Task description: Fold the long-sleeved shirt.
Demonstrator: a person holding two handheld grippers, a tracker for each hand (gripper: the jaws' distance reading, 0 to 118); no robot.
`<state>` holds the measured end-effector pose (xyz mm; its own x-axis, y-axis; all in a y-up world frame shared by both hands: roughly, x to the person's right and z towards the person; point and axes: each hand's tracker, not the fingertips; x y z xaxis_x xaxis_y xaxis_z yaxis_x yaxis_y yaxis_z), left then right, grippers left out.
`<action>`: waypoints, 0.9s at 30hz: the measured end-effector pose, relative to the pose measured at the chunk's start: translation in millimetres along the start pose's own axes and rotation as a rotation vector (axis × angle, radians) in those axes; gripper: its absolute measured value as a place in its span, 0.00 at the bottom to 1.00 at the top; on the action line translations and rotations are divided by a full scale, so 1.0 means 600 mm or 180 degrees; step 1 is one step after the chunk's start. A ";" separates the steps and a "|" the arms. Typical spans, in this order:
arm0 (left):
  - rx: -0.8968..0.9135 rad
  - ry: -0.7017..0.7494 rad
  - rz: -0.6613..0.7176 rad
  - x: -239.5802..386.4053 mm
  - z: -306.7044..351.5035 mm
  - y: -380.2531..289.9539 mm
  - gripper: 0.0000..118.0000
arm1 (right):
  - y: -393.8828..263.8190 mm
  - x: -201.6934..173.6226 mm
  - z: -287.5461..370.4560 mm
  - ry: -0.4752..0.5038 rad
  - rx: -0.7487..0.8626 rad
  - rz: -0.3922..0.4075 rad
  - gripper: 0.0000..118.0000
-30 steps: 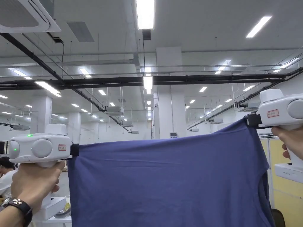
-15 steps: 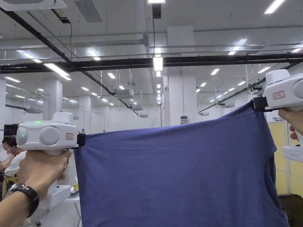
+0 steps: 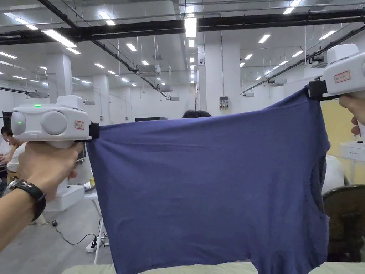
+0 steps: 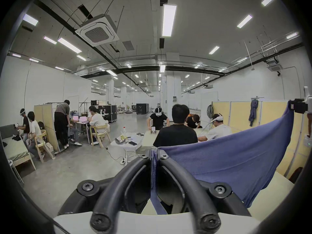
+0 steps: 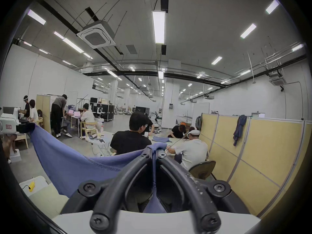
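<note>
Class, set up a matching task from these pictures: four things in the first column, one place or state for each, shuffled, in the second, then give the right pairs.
Column one:
1. blue shirt
2. left gripper
3. right gripper
4. pale green surface

Column two:
A. clamps the higher corner of the cloth in the head view
B. lies along the bottom of the head view
C. hangs spread between the two grippers
D. clamps the lower corner of the cloth in the head view

Pairs: 1-C, 2-D, 3-A, 4-B
</note>
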<state>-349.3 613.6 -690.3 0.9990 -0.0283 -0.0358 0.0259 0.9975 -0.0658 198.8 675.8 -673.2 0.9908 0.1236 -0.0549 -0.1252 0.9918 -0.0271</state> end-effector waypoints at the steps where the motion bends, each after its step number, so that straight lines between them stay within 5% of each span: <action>1: 0.0000 -0.0010 -0.0003 0.003 -0.007 -0.010 0.04 | -0.013 0.002 -0.009 0.0008 -0.0009 -0.0006 0.03; 15: -0.0506 -0.0172 0.0066 0.034 -0.058 -0.209 0.04 | -0.231 0.025 -0.044 0.0139 -0.0500 -0.0084 0.03; 27: -0.0914 -0.0349 0.0189 0.039 0.048 -0.388 0.04 | -0.421 0.001 0.089 0.0354 -0.0896 -0.0280 0.03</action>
<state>-330.6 382.3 -647.1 0.9969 0.0521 0.0588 -0.0286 0.9376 -0.3465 233.8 427.0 -613.0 0.9887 0.0179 -0.1485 -0.0639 0.9482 -0.3110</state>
